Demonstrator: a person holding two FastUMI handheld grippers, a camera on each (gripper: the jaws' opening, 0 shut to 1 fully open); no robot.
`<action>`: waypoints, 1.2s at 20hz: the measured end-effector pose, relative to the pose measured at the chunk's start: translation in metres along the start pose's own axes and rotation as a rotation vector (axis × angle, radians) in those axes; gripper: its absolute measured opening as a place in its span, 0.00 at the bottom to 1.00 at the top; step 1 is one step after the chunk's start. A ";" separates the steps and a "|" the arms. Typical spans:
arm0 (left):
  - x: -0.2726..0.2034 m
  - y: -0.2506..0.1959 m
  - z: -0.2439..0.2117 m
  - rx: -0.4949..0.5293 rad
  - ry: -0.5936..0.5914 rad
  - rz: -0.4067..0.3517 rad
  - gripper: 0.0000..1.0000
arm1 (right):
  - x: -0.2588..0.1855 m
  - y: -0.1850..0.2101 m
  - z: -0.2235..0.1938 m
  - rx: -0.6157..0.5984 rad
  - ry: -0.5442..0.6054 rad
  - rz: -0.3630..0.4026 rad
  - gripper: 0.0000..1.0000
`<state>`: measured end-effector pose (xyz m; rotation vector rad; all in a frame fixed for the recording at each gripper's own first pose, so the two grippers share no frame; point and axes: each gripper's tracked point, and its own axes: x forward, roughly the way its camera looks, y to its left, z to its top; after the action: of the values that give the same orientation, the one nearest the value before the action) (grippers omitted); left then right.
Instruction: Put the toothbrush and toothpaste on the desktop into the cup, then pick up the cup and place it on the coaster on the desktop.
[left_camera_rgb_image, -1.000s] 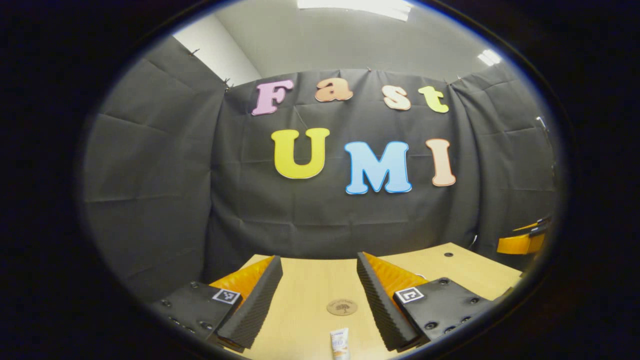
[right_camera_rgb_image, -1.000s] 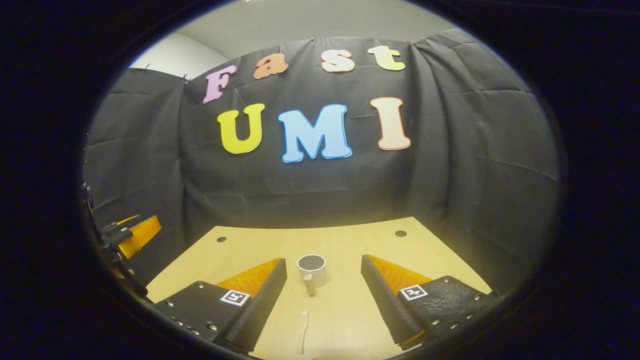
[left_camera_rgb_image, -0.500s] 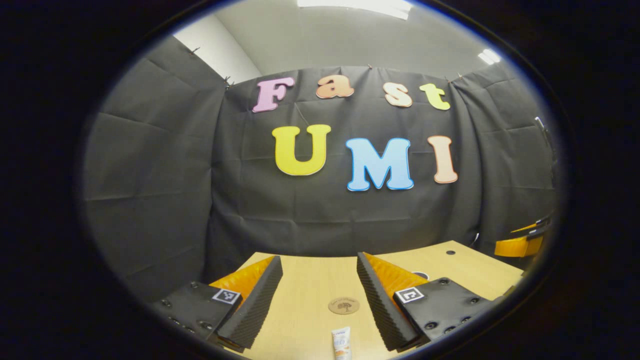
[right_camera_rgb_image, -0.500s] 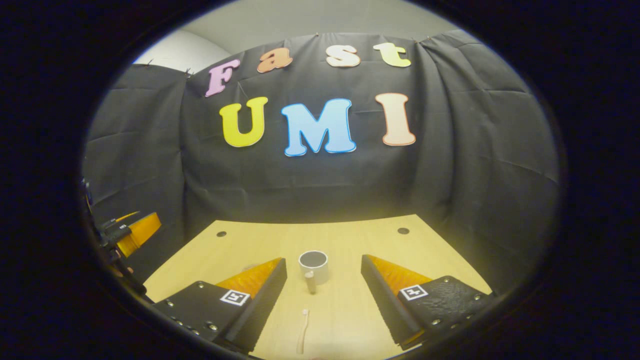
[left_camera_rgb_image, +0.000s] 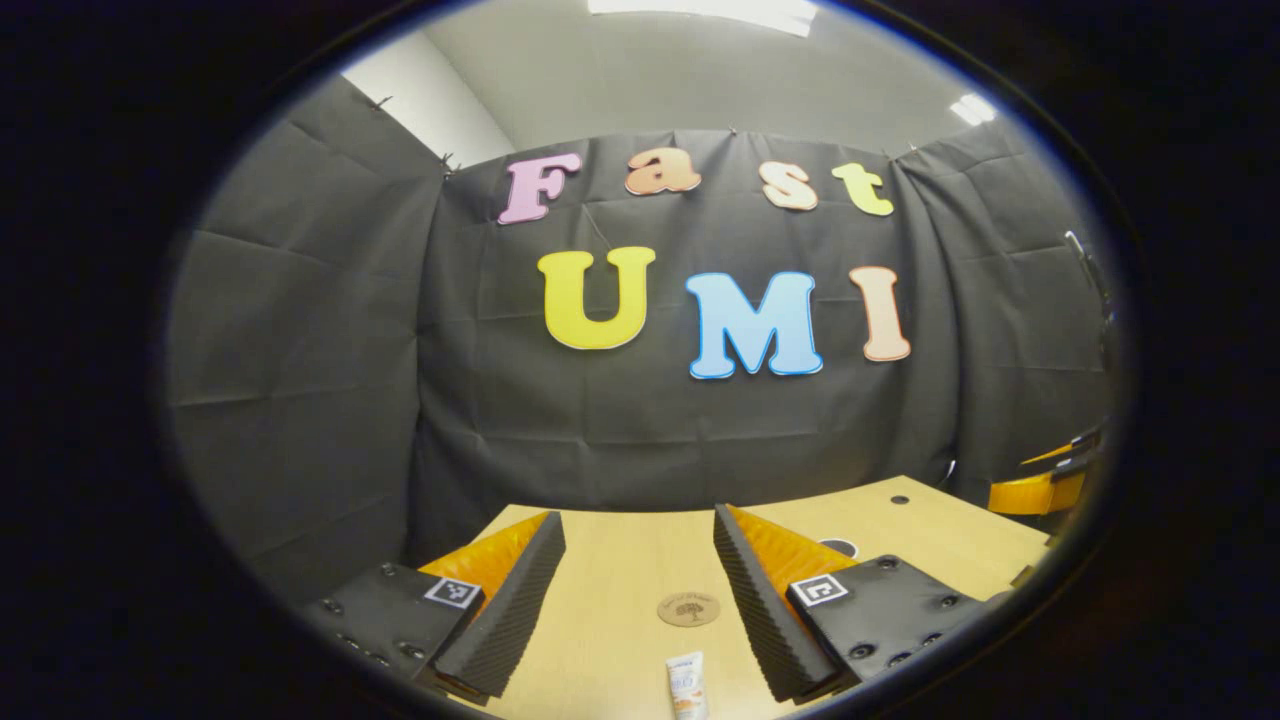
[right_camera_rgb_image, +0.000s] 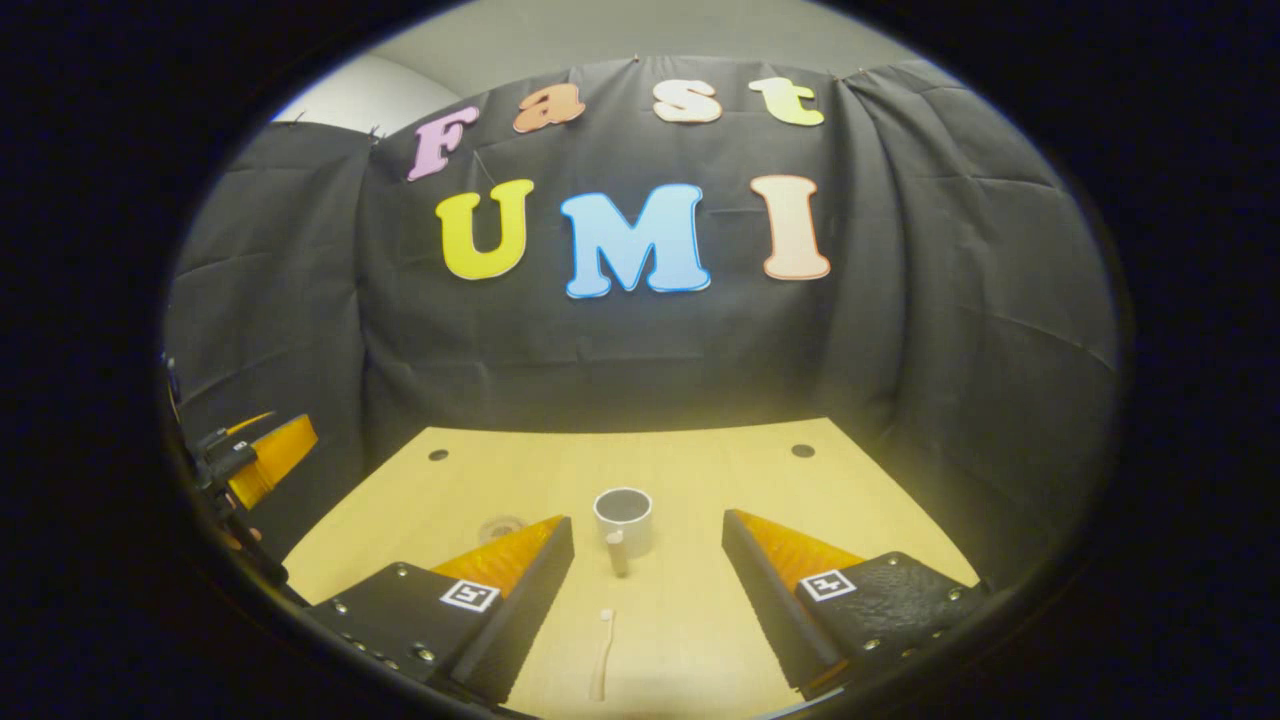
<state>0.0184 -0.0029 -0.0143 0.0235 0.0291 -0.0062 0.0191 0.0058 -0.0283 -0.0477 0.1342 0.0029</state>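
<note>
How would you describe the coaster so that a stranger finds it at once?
Look at the wooden desktop in front of the black cloth wall. In the left gripper view, the coaster lies flat beyond the toothpaste. It is a round brown disc with a dark tree-like mark.

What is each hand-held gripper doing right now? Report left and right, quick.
Left hand-held gripper: open, holding nothing, above the toothpaste.
Right hand-held gripper: open, holding nothing; toothbrush and cup lie ahead.

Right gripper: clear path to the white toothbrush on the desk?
Probably yes. The white toothbrush lies flat on the wooden desk between the open right gripper fingers, nearer than the grey cup; nothing lies between.
</note>
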 end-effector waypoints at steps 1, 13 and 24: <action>0.000 0.002 -0.001 0.001 0.001 0.001 0.93 | 0.000 0.001 -0.005 -0.003 0.029 0.010 0.93; -0.006 0.037 -0.043 0.002 0.056 0.022 0.96 | 0.045 0.036 -0.150 -0.042 0.677 0.095 0.94; -0.001 0.063 -0.094 0.027 0.110 0.004 0.96 | 0.076 0.038 -0.244 -0.039 1.028 -0.006 0.93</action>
<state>0.0154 0.0620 -0.1071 0.0505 0.1393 -0.0010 0.0617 0.0317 -0.2816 -0.0855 1.1617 -0.0259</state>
